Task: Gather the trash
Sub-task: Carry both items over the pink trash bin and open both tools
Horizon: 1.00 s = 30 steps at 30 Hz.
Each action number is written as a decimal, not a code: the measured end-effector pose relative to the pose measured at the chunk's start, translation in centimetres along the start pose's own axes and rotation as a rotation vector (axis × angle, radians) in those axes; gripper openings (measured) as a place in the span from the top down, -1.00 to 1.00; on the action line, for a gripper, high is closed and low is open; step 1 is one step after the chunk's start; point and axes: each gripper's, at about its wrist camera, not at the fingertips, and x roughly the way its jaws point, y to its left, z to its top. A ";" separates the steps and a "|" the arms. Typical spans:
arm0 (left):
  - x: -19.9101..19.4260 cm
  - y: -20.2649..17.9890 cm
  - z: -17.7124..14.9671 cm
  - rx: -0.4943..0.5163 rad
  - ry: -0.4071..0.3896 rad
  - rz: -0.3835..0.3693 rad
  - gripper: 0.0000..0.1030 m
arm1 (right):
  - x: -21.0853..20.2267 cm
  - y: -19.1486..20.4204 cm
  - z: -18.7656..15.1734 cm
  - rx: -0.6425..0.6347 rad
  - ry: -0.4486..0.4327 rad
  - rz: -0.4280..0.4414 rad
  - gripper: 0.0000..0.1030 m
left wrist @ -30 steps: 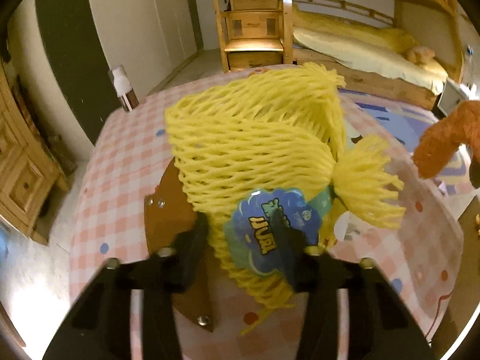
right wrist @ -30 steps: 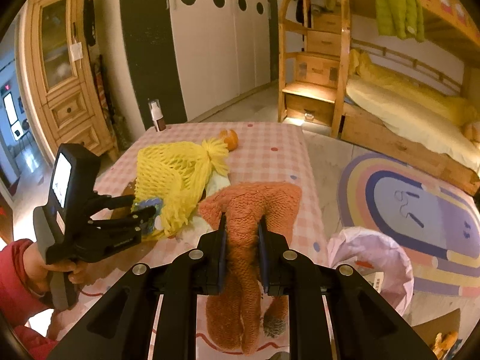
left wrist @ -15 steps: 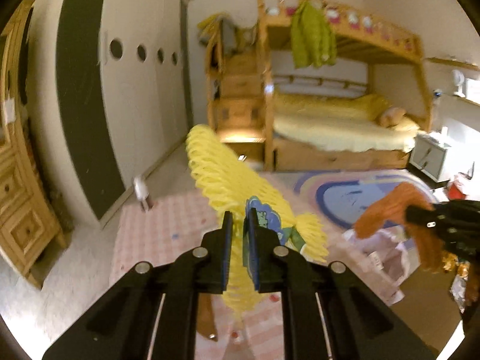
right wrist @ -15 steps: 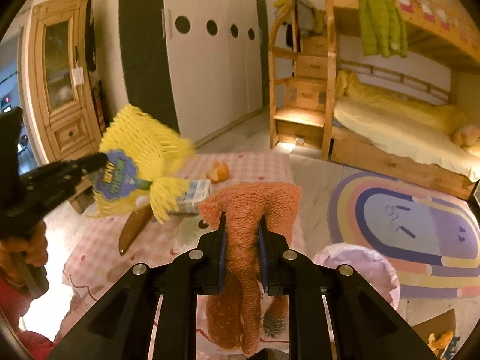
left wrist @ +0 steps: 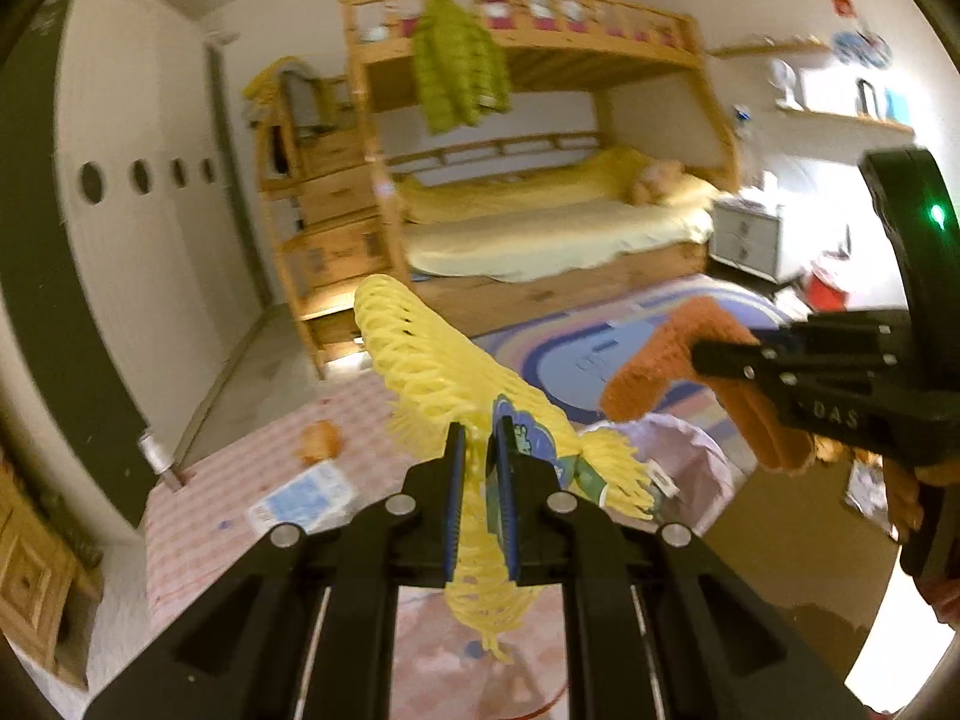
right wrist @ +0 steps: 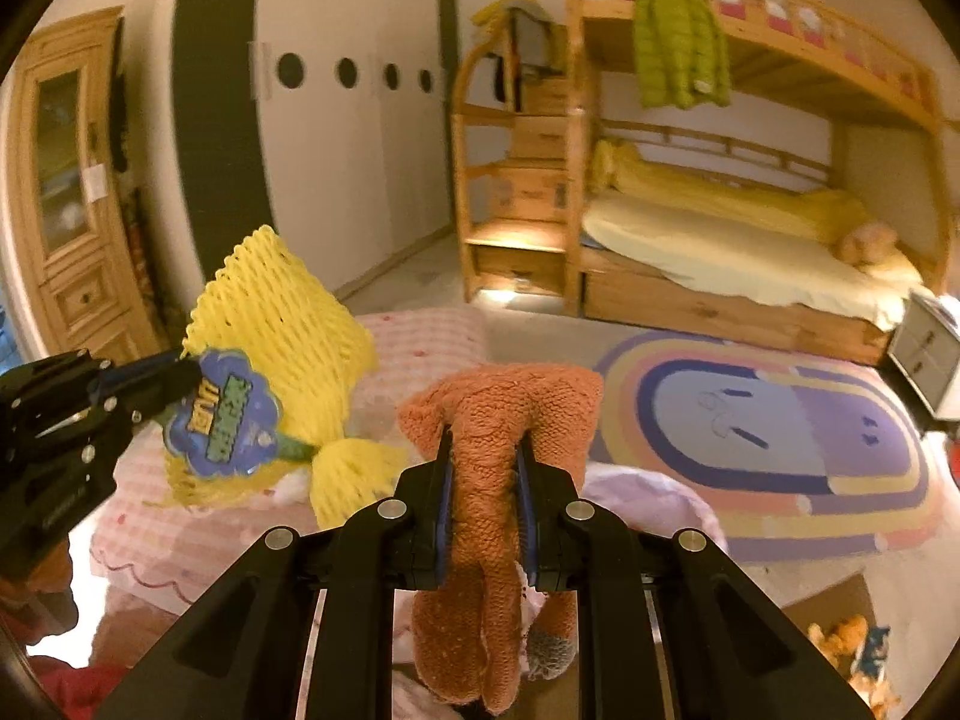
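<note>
a: item one, yellow foam net (left wrist: 432, 372) with blue label (right wrist: 225, 414)?
b: pinched in the left gripper (left wrist: 478, 450), jaws narrow on the net right beside the label. it hangs in the air above the pink checked table (left wrist: 240, 480), its loose end trailing down toward 6 o'clock between the fingers.

a: item two, orange knitted cloth (right wrist: 504, 420)?
b: clamped in the right gripper (right wrist: 483, 456), jaws closed on its middle, both ends drooping. in the left wrist view it sits at 3 o'clock of the net, apart from it.

a: receptacle?
b: pale lilac bag (left wrist: 690, 456), just below and between the two held items, at the table's edge.

a: remaining on the table?
b: blue-white carton (left wrist: 300, 501) lying flat at 9 o'clock of the left gripper; orange peel (left wrist: 318, 444) just beyond it; small bottle (left wrist: 157, 456) near the far-left corner.
</note>
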 end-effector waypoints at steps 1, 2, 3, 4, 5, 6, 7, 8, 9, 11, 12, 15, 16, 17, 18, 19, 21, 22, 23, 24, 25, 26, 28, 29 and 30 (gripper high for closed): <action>0.5 -0.8 0.2 0.017 0.004 -0.016 0.83 | -0.1 -0.6 -0.2 0.009 0.003 -0.016 0.65; 1.0 -1.3 0.3 0.030 0.007 -0.027 0.83 | -0.1 -1.2 -0.4 0.017 0.007 -0.032 0.65; 1.9 -2.2 0.6 0.049 0.011 -0.045 0.83 | -0.2 -2.3 -0.8 0.034 0.012 -0.059 0.65; 2.3 -2.7 0.9 0.058 0.014 -0.055 0.83 | -0.3 -2.9 -1.1 0.044 0.016 -0.072 0.65; 3.3 -3.6 1.3 0.072 0.019 -0.075 0.83 | -0.4 -3.6 -1.4 0.057 0.019 -0.087 0.65; 3.7 -4.1 1.5 0.080 0.021 -0.089 0.83 | -0.4 -4.5 -1.8 0.076 0.024 -0.103 0.65; 4.2 -4.7 1.8 0.091 0.023 -0.103 0.83 | -0.4 -5.5 -2.1 0.094 0.029 -0.116 0.65; 5.0 -5.4 2.1 0.106 0.026 -0.119 0.83 | -0.4 -6.2 -2.4 0.106 0.034 -0.127 0.65; 5.9 -6.2 2.3 0.120 0.034 -0.135 0.83 | -0.3 -7.0 -2.7 0.120 0.041 -0.141 0.65; 7.7 -7.4 2.6 0.140 0.056 -0.164 0.83 | 0.2 -8.6 -3.4 0.146 0.059 -0.163 0.65; 8.5 -8.0 2.6 0.149 0.068 -0.173 0.83 | 0.6 -9.2 -3.6 0.154 0.070 -0.171 0.65; 11.4 -9.3 2.1 0.173 0.118 -0.190 0.83 | 2.4 -10.6 -4.6 0.159 0.127 -0.196 0.65; 12.4 -9.7 2.0 0.177 0.137 -0.196 0.83 | 2.9 -10.8 -4.7 0.152 0.144 -0.207 0.65; 13.5 -10.0 1.8 0.181 0.161 -0.198 0.83 | 3.5 -11.1 -5.0 0.145 0.163 -0.217 0.65; 14.6 -10.3 1.6 0.183 0.183 -0.201 0.83 | 4.4 -11.4 -5.3 0.143 0.186 -0.219 0.65; 15.7 -10.5 1.4 0.184 0.206 -0.206 0.82 | 5.2 -11.9 -5.7 0.150 0.209 -0.211 0.65; 17.2 -10.5 1.2 0.182 0.233 -0.204 0.80 | 6.8 -12.7 -6.0 0.170 0.237 -0.191 0.64; 18.0 -10.5 1.1 0.181 0.245 -0.204 0.75 | 7.7 -13.1 -6.1 0.177 0.255 -0.183 0.64; 18.4 -10.4 1.0 0.177 0.254 -0.205 0.71 | 8.4 -13.3 -6.2 0.180 0.264 -0.178 0.59; 18.9 -10.2 0.9 0.168 0.266 -0.205 0.64 | 9.1 -13.6 -6.2 0.185 0.273 -0.171 0.58; 19.4 -10.2 0.9 0.161 0.276 -0.204 0.51 | 9.9 -13.9 -6.2 0.193 0.283 -0.162 0.57; 19.9 -10.1 1.0 0.151 0.289 -0.208 0.27 | 10.4 -14.1 -6.3 0.200 0.289 -0.156 0.50; 20.3 -9.6 1.1 0.130 0.302 -0.201 -0.15 | 11.6 -14.7 -6.2 0.228 0.302 -0.136 0.17; 20.2 -9.2 1.1 0.115 0.297 -0.193 -0.18 | 12.0 -14.9 -6.2 0.236 0.307 -0.129 -0.15; 20.0 -8.9 1.2 0.101 0.296 -0.189 -0.19 | 12.3 -15.1 -6.1 0.240 0.307 -0.144 -0.26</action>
